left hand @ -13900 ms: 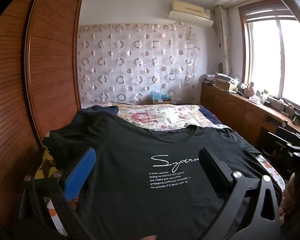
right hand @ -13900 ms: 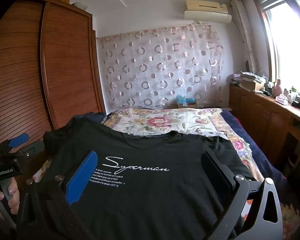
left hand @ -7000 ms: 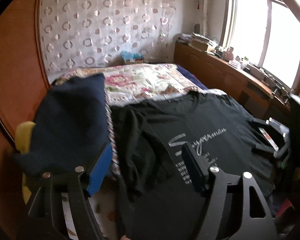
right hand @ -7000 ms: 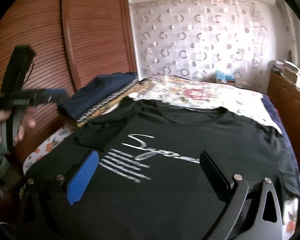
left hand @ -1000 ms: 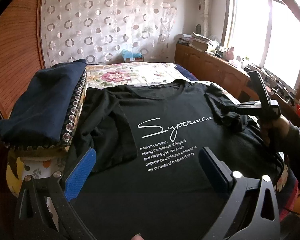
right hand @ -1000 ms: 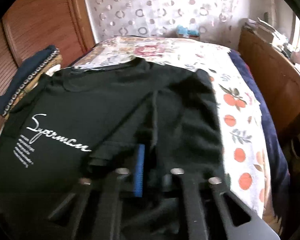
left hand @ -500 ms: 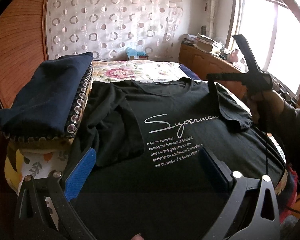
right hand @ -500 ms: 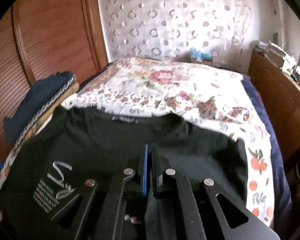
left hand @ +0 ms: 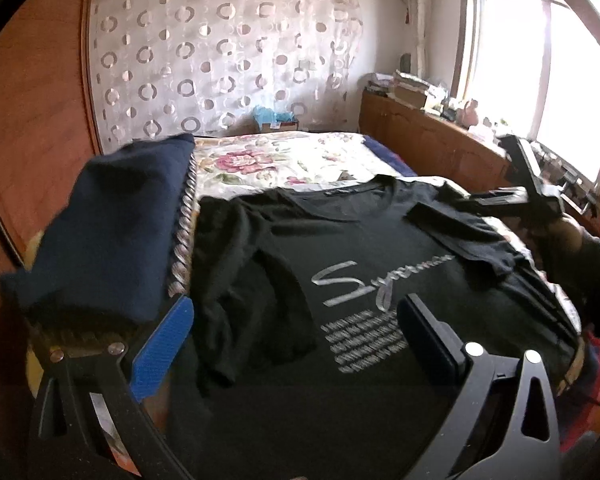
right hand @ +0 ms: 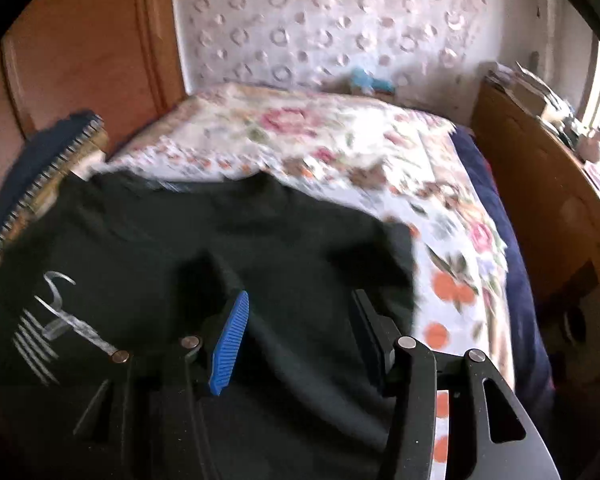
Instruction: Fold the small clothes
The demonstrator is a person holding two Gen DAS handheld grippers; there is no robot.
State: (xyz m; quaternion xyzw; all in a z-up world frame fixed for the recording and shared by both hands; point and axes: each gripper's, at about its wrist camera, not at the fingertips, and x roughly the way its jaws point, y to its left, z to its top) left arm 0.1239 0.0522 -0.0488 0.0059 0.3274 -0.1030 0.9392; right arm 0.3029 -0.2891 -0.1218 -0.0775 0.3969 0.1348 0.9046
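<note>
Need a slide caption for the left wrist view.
Black T-shirt on floral bed, both sleeves folded inward; left gripper open above it.

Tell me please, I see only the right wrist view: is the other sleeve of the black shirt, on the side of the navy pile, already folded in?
Observer: Yes. In the left wrist view that sleeve lies folded inward on the body of the black shirt, beside the print.
Operator: And the left gripper, does it hold something?
Observer: No. The left gripper is open and empty, above the lower part of the shirt.
</note>
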